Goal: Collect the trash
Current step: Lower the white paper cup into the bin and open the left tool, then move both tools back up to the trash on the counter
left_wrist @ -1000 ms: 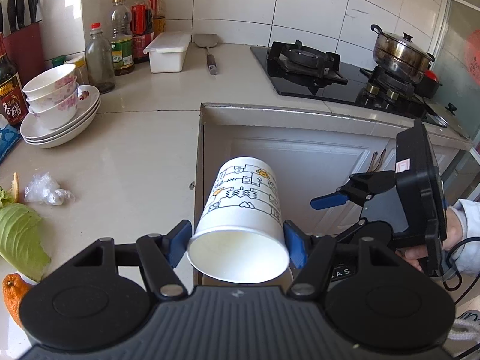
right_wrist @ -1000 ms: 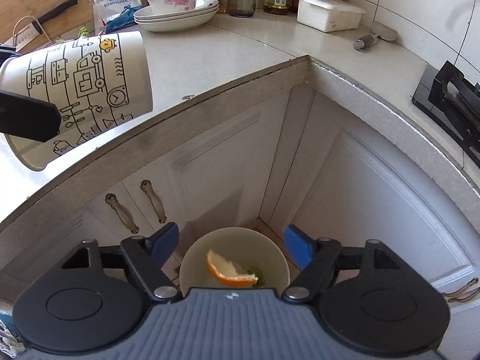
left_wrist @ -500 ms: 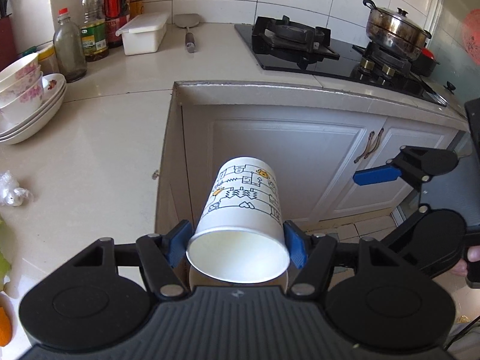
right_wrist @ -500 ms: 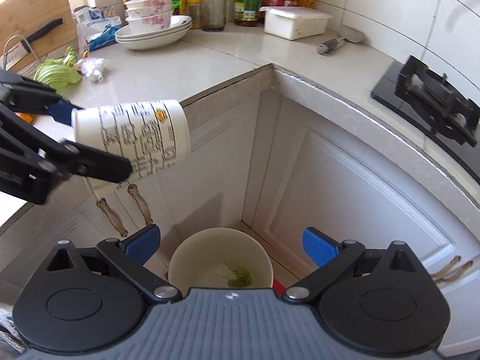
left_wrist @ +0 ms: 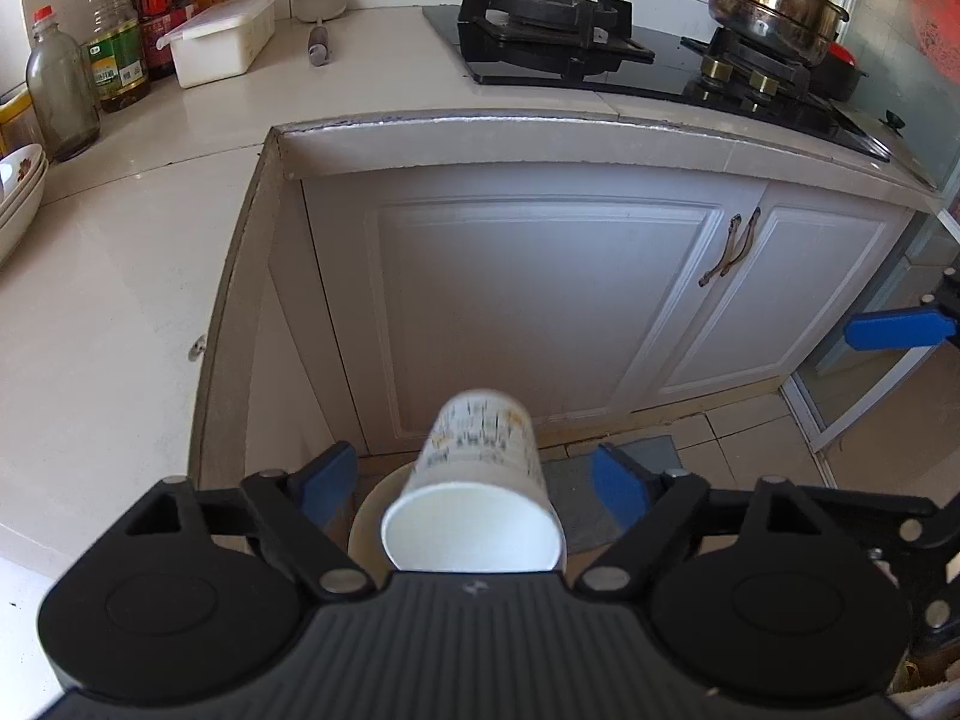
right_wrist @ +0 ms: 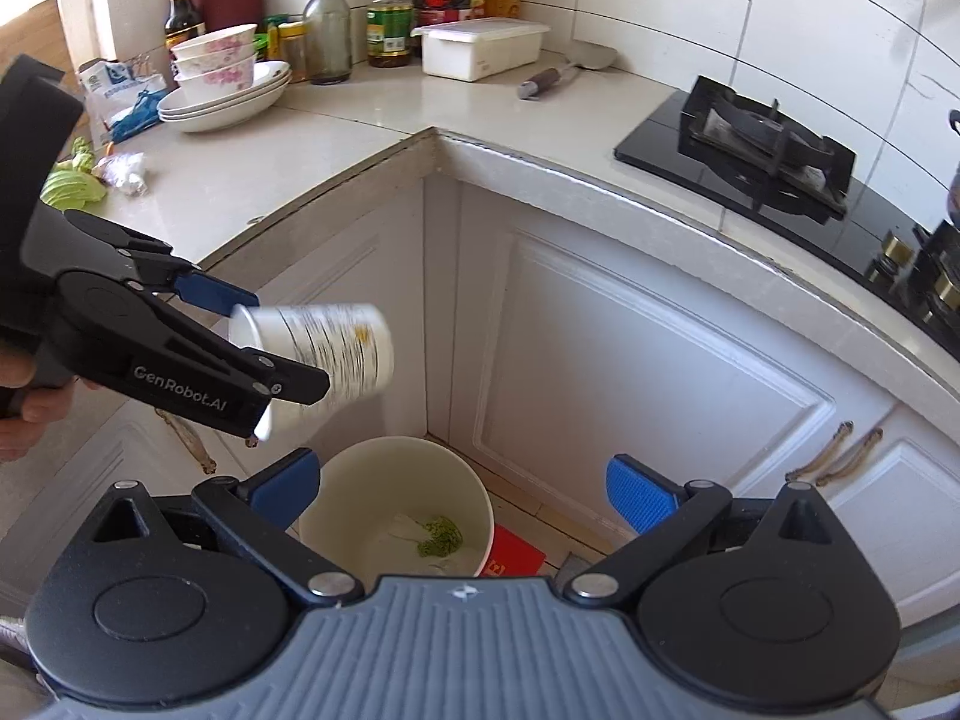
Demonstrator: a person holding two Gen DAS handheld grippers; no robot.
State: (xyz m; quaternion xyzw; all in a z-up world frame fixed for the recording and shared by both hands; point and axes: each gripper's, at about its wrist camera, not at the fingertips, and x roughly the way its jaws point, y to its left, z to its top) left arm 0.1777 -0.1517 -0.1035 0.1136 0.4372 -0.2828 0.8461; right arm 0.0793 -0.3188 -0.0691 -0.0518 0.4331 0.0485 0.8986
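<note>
1. Step in hand: dumping the paper cup (right_wrist: 312, 363) into the bin (right_wrist: 396, 516) on the floor by the corner cabinet; cup looks just let go, blurred, tilted, mouth twd the left gripper (left_wrist: 474, 480)
2. Cup loc: mid-air directly above the bin opening, below the worktop (left_wrist: 120, 312) edge; in the left wrist view it sits betw the blue pads w/ a gap on both sides, so prob not gripped
3. Left gripper: spread wide, pads apart from the cup walls; holds nothing as far as I can tell. From the right wrist view its near finger crosses in front of the cup, so contact there can't be ruled out
4. Right gripper (right_wrist: 462, 489): wide open, empty, hangs over the bin
5. Bin contents: green scrap (right_wrist: 441, 537) + smth white at the bottom
6. Next, my guess: cup shd fall in on its own; then back to the worktop for more trash, e.g. crumpled plastic (right_wrist: 123, 171) and cabbage leaf (right_wrist: 72, 189) near the left edge; needs one gripper lowered over it and closed
</note>
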